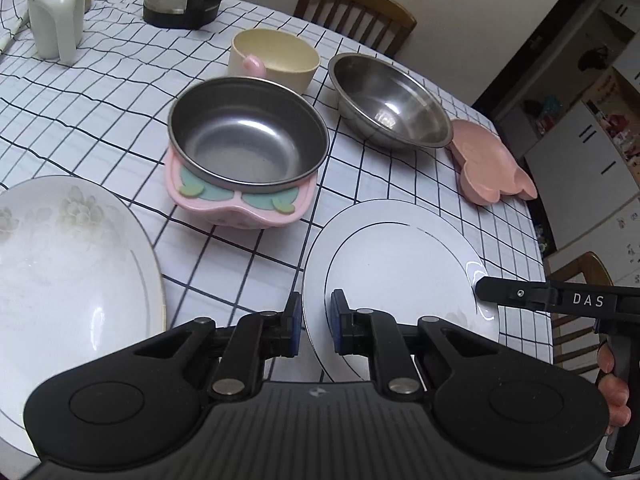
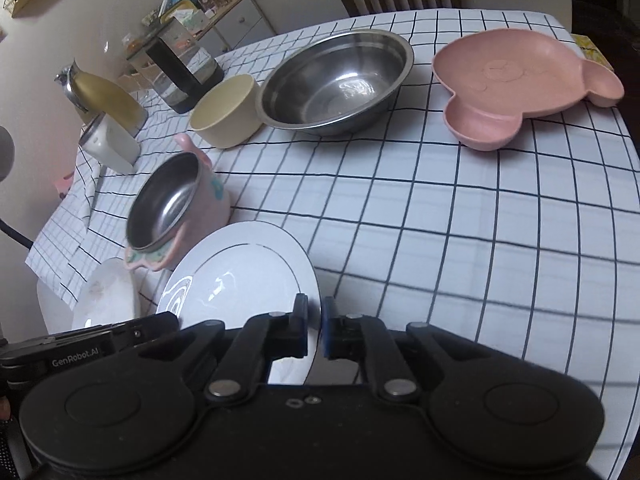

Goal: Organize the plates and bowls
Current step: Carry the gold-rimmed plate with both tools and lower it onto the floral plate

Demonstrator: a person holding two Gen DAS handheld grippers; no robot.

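Above the checked worktop (image 2: 440, 220), left gripper (image 1: 316, 320) and right gripper (image 2: 315, 328) each pinch the white plate's (image 1: 400, 264) rim; uneven lifting could let it slip.
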